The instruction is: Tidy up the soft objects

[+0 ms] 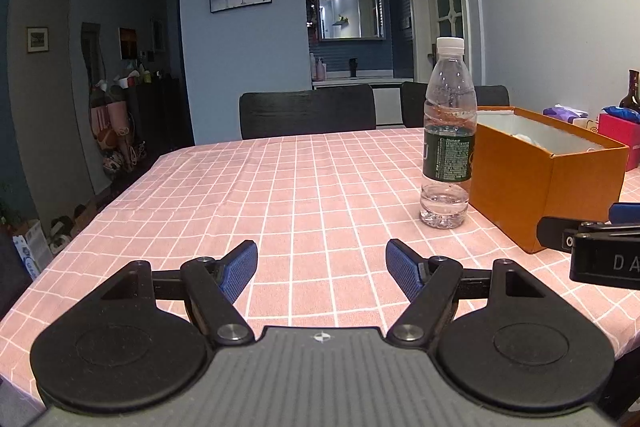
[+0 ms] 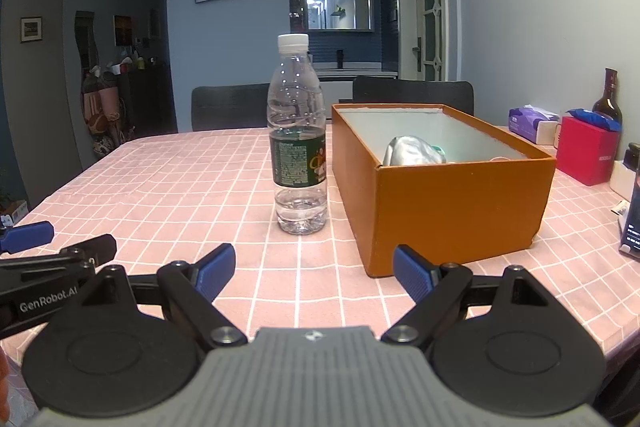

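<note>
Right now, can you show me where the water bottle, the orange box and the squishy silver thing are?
water bottle [image 2: 298, 155]: right wrist view, on its green label.
orange box [image 2: 460, 211]: right wrist view, on its near front wall.
silver soft thing [image 2: 408, 151]: right wrist view, on its crumpled top, inside the box.

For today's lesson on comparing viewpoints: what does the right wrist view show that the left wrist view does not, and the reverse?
Only the right wrist view shows the crumpled silvery soft item lying inside the orange box, and the box's whole interior. Only the left wrist view shows the shoes on the floor beside the table. Both show the upright water bottle left of the box, the pink checked tablecloth, and open, empty claws: left, right.
</note>
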A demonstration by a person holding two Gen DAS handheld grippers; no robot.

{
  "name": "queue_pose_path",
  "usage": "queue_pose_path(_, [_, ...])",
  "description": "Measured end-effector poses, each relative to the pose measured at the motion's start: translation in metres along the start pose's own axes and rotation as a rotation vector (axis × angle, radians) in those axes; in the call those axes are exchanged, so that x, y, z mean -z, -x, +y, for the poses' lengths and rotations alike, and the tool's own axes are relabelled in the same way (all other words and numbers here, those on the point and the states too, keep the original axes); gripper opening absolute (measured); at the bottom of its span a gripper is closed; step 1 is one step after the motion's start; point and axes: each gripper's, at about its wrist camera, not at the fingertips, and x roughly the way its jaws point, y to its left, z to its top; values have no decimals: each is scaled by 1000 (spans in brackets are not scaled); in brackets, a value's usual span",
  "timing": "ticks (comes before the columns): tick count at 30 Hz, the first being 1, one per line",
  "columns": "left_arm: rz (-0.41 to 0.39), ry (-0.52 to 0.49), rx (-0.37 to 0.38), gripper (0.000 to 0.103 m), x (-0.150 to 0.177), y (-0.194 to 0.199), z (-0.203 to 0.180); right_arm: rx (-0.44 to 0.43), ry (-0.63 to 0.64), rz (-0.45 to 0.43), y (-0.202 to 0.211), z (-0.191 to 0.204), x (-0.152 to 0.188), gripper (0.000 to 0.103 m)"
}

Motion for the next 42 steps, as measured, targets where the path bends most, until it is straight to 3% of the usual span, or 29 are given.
queue_pose_path(42, [26,-31,-3,86,-2,-2,-2,4,3,6,-3,-1,2,85])
